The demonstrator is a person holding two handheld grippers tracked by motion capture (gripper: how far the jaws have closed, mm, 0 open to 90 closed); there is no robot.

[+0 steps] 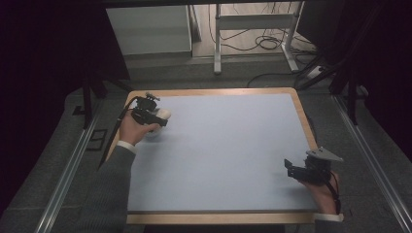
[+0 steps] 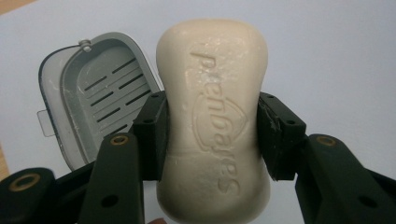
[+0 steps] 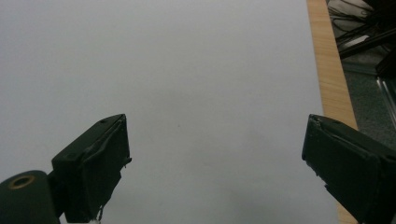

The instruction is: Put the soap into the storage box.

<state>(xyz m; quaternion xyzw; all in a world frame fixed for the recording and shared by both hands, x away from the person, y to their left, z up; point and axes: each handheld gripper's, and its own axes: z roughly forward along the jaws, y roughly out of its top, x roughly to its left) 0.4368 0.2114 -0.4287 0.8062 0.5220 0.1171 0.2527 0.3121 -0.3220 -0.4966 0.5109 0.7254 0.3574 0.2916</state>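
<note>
Left gripper (image 2: 212,135) is clamping a cream soap bar (image 2: 212,116) embossed "palmolive", near the mat's (image 1: 228,150) far-left corner, over an open grey slotted soap dish (image 2: 100,93). Right gripper (image 3: 215,163) is idling wide open, empty, near the right edge.

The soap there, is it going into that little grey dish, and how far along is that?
Done: the left gripper has clamped the soap bar. In hand: it holds the bar beside the open soap dish. Left, probably: setting it inside. The right gripper waits open.
</note>
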